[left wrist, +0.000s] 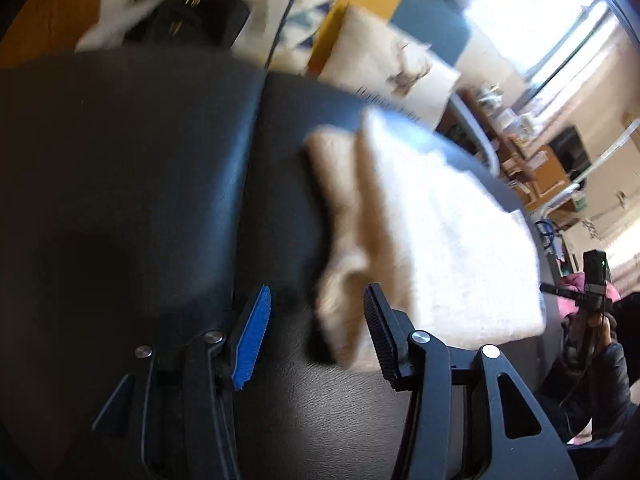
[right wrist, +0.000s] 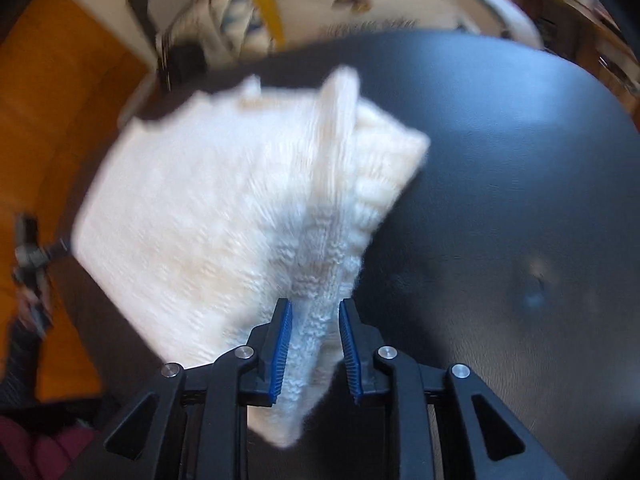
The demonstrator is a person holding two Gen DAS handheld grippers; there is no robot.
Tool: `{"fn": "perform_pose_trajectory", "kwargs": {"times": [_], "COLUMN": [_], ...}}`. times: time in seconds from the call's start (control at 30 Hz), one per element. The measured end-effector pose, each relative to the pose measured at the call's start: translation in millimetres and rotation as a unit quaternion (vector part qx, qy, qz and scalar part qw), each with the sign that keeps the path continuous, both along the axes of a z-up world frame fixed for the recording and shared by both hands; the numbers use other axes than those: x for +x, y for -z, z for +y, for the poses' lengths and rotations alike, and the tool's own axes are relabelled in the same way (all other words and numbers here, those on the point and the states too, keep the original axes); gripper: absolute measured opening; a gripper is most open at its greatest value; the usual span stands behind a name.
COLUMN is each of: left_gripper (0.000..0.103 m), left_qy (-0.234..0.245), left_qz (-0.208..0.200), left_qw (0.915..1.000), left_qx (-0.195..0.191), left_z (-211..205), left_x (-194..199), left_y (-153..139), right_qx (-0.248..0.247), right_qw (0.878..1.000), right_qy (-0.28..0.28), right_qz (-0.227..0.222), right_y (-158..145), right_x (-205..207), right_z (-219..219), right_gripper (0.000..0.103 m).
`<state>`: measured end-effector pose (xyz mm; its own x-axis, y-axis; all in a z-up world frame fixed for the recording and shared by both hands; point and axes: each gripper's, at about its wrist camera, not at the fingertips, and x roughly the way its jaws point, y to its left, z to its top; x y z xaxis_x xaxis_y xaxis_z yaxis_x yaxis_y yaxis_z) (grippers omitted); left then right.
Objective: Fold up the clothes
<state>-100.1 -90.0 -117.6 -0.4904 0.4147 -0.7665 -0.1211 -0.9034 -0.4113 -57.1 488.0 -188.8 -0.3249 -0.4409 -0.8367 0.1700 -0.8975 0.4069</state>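
A cream knitted garment (right wrist: pixel 224 216) lies partly folded on a dark leather-like surface (right wrist: pixel 520 160), filling the centre and left of the right wrist view. A thick fold of it runs down to the bottom centre of that frame, where the right gripper (right wrist: pixel 315 344) holds it: the two blue-padded fingers (right wrist: pixel 280 348) stand narrow with the knit pinched between them, and a corner of the cloth hangs below the pads. The frame is blurred, so the stitches show only near the gripper.

In the left wrist view the same garment (left wrist: pixel 432 232) sits in the centre right, its near edge rumpled and tan in shadow. The left gripper (left wrist: pixel 316 340) stands at the bottom centre with its jaws wide; the rumpled edge reaches between the fingers, but the pads do not press on it. One pad is blue, the other black and ribbed.

At the right edge of that view a hand (left wrist: pixel 588 332) in a dark sleeve holds the other gripper. Cushions (left wrist: pixel 384 52) and a black bag (left wrist: pixel 200 16) lie along the top, and a bright window (left wrist: pixel 532 12) fills the upper right corner.
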Motion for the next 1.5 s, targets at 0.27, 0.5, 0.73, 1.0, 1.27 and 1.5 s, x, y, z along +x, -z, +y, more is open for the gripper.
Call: {"fn": "perform_pose_trajectory", "kwargs": {"times": [0.27, 0.5, 0.73, 1.0, 1.27, 1.5], "left_gripper": [0.057, 0.058, 0.063, 0.005, 0.006, 0.033], "left_qy": [0.051, 0.069, 0.099, 0.098, 0.057, -0.013], "left_qz": [0.043, -0.013, -0.021, 0.072, 0.065, -0.025], "left_qw": [0.9967, 0.9954, 0.9922, 0.9837, 0.9887, 0.9991], "left_qx": [-0.045, -0.065, -0.073, -0.132, -0.122, -0.030], "left_z": [50.0, 70.4, 88.6, 104.4, 86.4, 52.5], "left_x": [-96.3, -146.7, -151.5, -123.0, -142.7, -156.2], "left_y": [-27.6, 0.0, 17.6, -7.7, -10.4, 32.6], "right_qx": [-0.054, -0.038, 0.019, 0.138, 0.125, 0.126], "right_qw": [0.996, 0.997, 1.000, 0.985, 0.983, 0.990], "right_qy": [0.052, 0.063, 0.014, -0.054, -0.028, 0.024], "right_qz": [0.055, 0.035, 0.004, 0.092, 0.132, 0.053], "right_y": [-17.1, 1.3, 21.5, -27.0, -54.0, 25.5], "right_x": [-46.2, -83.9, -99.0, -77.9, -102.2, -127.2], "right_z": [11.8, 21.2, 7.3, -43.9, -38.1, -30.4], "right_gripper": [0.031, 0.033, 0.020, 0.004, 0.005, 0.012]}}
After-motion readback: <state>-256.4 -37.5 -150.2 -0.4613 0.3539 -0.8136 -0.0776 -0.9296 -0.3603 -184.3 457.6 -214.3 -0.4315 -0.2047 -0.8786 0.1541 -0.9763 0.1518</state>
